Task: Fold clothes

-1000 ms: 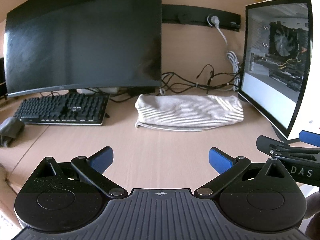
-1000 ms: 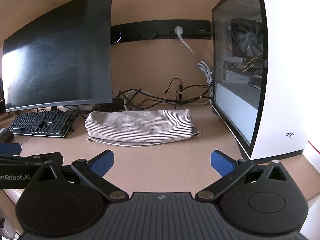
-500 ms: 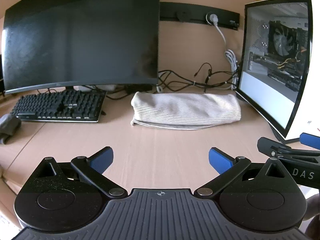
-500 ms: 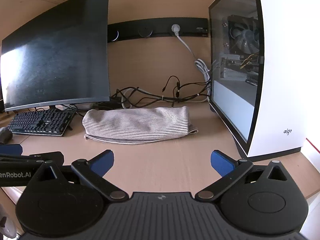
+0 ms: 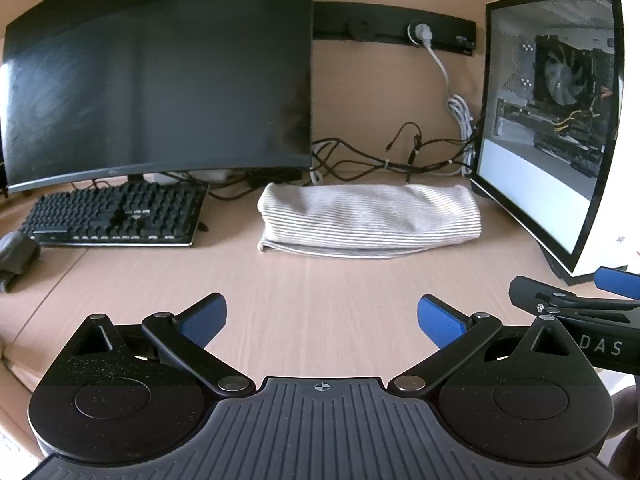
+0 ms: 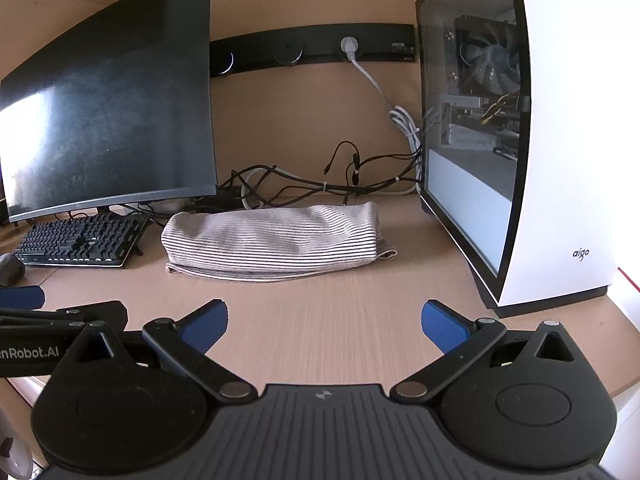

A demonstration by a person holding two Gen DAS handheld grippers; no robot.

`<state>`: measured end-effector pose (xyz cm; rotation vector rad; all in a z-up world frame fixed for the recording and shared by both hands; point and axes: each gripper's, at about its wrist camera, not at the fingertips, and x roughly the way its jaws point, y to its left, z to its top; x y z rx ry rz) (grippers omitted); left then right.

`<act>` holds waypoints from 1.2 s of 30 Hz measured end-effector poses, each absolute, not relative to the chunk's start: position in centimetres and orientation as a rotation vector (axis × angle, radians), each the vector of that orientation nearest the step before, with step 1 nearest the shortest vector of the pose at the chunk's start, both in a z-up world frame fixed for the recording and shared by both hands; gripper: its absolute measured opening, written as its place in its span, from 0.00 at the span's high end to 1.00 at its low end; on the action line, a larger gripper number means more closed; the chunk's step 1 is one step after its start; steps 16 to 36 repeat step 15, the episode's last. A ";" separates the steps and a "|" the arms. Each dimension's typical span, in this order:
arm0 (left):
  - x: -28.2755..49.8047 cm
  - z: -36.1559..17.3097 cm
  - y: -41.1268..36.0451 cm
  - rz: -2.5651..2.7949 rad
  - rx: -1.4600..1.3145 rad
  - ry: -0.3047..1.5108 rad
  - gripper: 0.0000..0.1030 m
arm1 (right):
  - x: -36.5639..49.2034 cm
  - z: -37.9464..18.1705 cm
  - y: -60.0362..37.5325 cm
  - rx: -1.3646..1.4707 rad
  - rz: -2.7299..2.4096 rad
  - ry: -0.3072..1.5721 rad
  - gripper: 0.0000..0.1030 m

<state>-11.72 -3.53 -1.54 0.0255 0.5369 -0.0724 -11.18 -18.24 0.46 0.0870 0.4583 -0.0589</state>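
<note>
Shirt [image 5: 368, 220], striped and folded, lies on the desk [image 5: 320, 300] between the keyboard [image 5: 116, 216] and the computer case [image 6: 520, 140], in front of the cables [image 6: 320, 184]. Left gripper [image 5: 322, 316] and right gripper [image 6: 324, 320] hang above the desk near the shirt, not touching it, both wide open and holding nothing.

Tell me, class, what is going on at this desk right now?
A person holds a hand-held gripper in each hand over a wooden desk. Both the left hand-held gripper and the right hand-held gripper are open and hold nothing. Ahead of them a striped garment lies folded into a long bundle, between a keyboard and a white computer case, in front of a tangle of cables. Neither gripper touches the cloth.
</note>
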 end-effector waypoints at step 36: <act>-6.4 -3.3 -3.4 -0.021 -0.046 0.642 0.00 | -6.5 -0.5 -20.5 0.111 0.026 0.519 0.00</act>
